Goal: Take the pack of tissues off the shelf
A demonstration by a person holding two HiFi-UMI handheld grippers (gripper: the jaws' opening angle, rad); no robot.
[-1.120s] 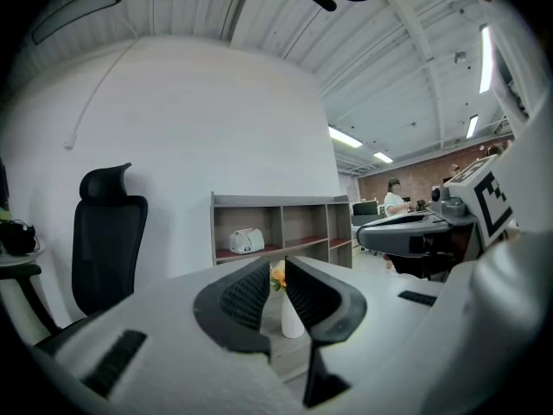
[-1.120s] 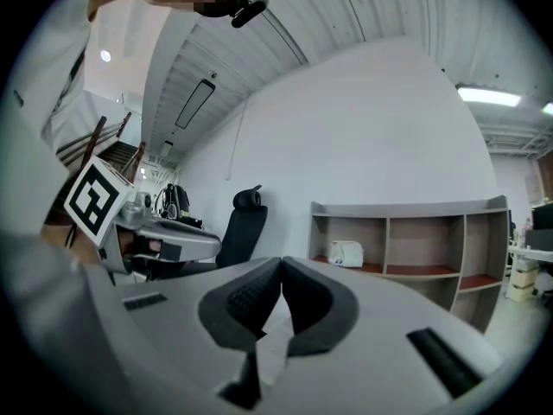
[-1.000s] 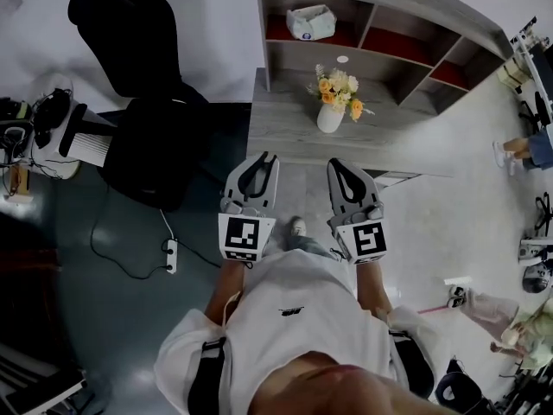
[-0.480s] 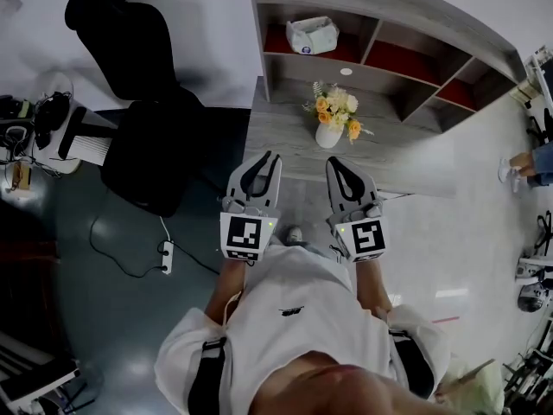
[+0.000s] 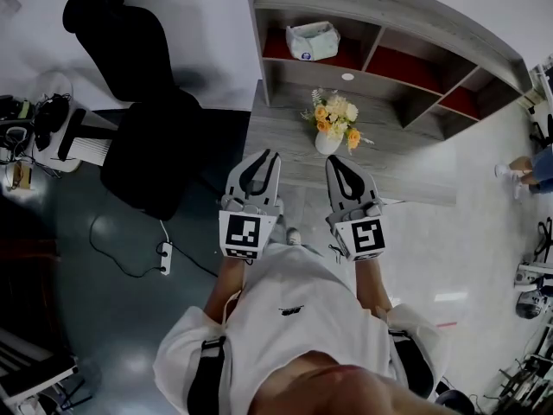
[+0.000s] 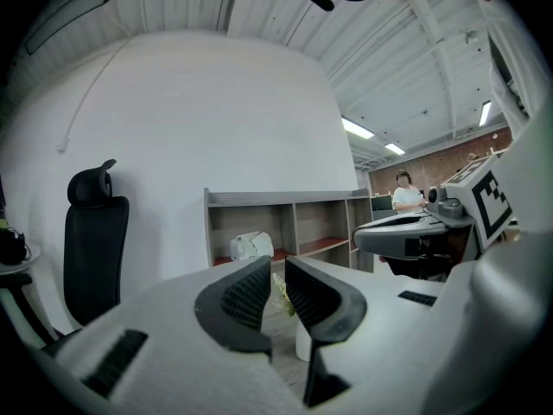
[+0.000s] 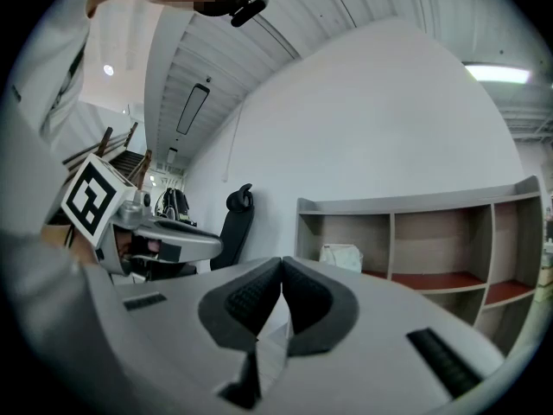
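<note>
The pack of tissues [image 5: 312, 41], white and crumpled, lies in the left compartment of the grey wooden shelf [image 5: 389, 14] at the back of the desk. It also shows as the tissues [image 6: 251, 245] and the pack [image 7: 342, 257] in the two gripper views, far ahead of the jaws. My left gripper [image 5: 267, 156] [image 6: 277, 264] hovers over the desk's front edge, its jaws a narrow gap apart and empty. Beside it, my right gripper [image 5: 333, 162] [image 7: 282, 263] has its pads touching, with nothing between them.
A white vase of yellow flowers [image 5: 332, 124] stands mid-desk between the grippers and the shelf. A black office chair [image 5: 138, 119] sits left of the desk [image 5: 285, 128], with a power strip [image 5: 167, 256] on the floor. A person's legs [image 5: 525, 168] show at the right edge.
The person has stepped toward the desk: both gripper tips now reach over its front edge and the shelf sits nearer. Neither gripper's jaws have changed.
</note>
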